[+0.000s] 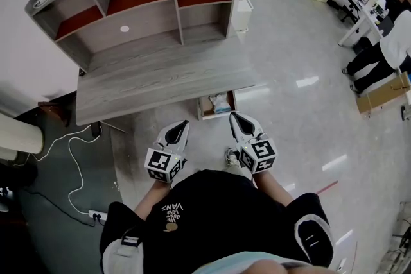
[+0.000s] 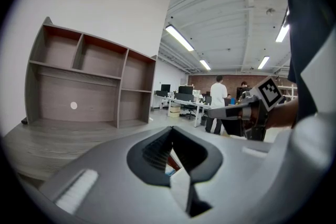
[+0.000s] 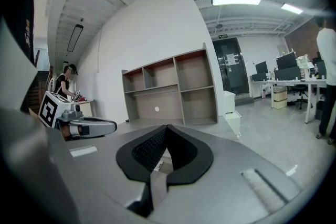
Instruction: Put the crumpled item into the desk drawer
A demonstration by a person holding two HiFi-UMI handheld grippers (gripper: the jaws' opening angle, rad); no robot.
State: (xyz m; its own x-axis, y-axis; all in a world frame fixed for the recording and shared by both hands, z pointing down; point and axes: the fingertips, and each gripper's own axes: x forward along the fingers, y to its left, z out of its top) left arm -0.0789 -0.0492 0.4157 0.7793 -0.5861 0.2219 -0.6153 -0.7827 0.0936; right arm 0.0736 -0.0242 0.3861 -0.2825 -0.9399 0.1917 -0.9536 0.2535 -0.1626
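Head view. The person stands before a grey desk (image 1: 160,81) that carries a shelf unit (image 1: 141,0). Under the desk's front edge the drawer (image 1: 201,110) is pulled open, and the crumpled item (image 1: 220,101), pale and wadded, lies inside it. The left gripper (image 1: 183,126) and the right gripper (image 1: 234,117) are held just short of the drawer, one on each side of it. Both point toward it, and neither touches it.

Left gripper view. The jaws of the left gripper (image 2: 169,130) are pressed together to a point with nothing between them. The shelf unit (image 2: 94,81) stands beyond, and the right gripper (image 2: 214,111) shows alongside.

Right gripper view. The jaws of the right gripper (image 3: 165,129) are likewise pressed together and empty. The left gripper (image 3: 111,125) lies to one side, with the shelf unit (image 3: 173,86) ahead.
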